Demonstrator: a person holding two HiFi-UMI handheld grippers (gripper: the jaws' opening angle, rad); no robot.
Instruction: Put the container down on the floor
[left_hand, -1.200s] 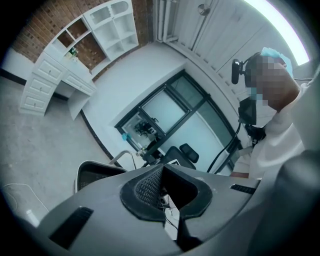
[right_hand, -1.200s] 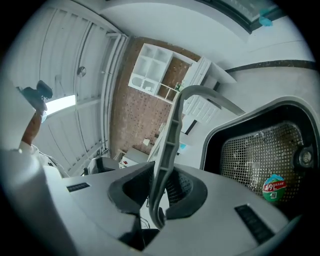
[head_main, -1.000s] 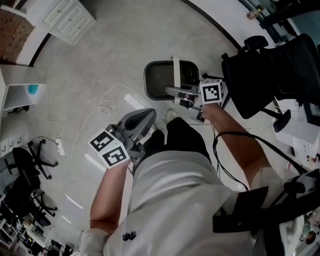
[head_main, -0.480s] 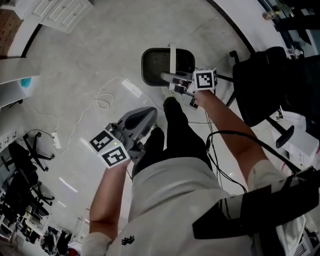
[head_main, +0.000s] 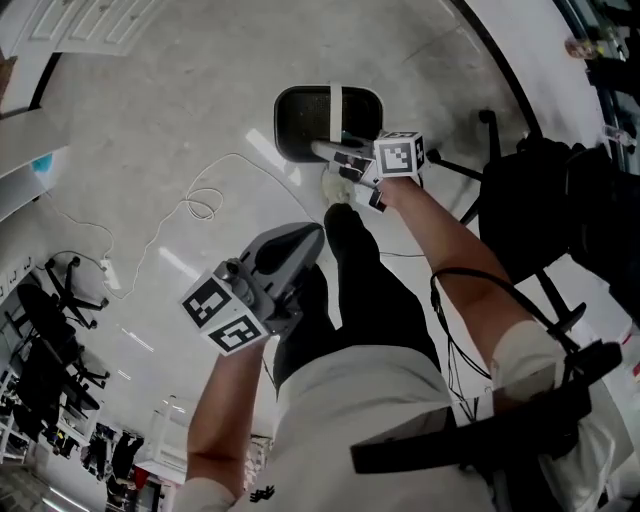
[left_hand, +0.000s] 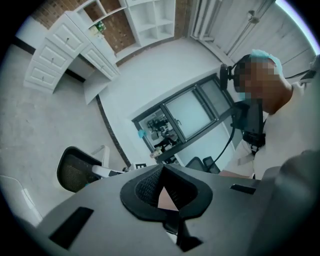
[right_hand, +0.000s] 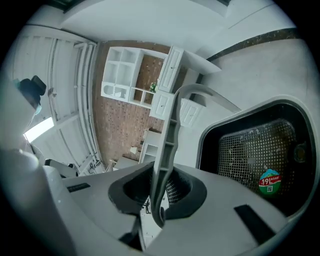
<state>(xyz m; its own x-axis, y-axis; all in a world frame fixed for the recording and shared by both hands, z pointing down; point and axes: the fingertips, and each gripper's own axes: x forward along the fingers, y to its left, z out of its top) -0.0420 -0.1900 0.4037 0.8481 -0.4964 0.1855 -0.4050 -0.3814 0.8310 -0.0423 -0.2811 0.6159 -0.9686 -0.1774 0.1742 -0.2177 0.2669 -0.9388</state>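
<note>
Nearest the camera, the left gripper (head_main: 305, 235) is a smooth grey plastic shell tapering to a rounded nose, with a marker cube (head_main: 225, 315) at its back. In the left gripper view its ribbed black pads meet at the tips (left_hand: 161, 170) and nothing sits between them. Just to its right is the person's black trouser leg (head_main: 370, 290).

Beyond that gripper and further right, the right gripper (head_main: 328, 150) reaches forward with its own cube (head_main: 398, 155) behind it. Its jaws are nearly together, pinched on the handle (right_hand: 170, 135), a thin ribbed strap of pale grey plastic that arches up from between the pads (right_hand: 160, 182).

The container (head_main: 305, 120) lies directly ahead of the right gripper's tips, held by that handle (head_main: 337, 110), which crosses its open top as a pale band. It is a rounded-rectangle bin with a smooth light grey rim and dark walls of fine mesh (right_hand: 250, 150). A round red and teal sticker (right_hand: 269, 180) sits low on the inner wall. Whether its base touches the ground cannot be told.

Under and around it spreads the floor (head_main: 180, 110), mottled grey and glossy. A thin white cable (head_main: 205, 205) loops on it left of both grippers. A black office chair (head_main: 560, 200) stands to the right of the right gripper.
</note>
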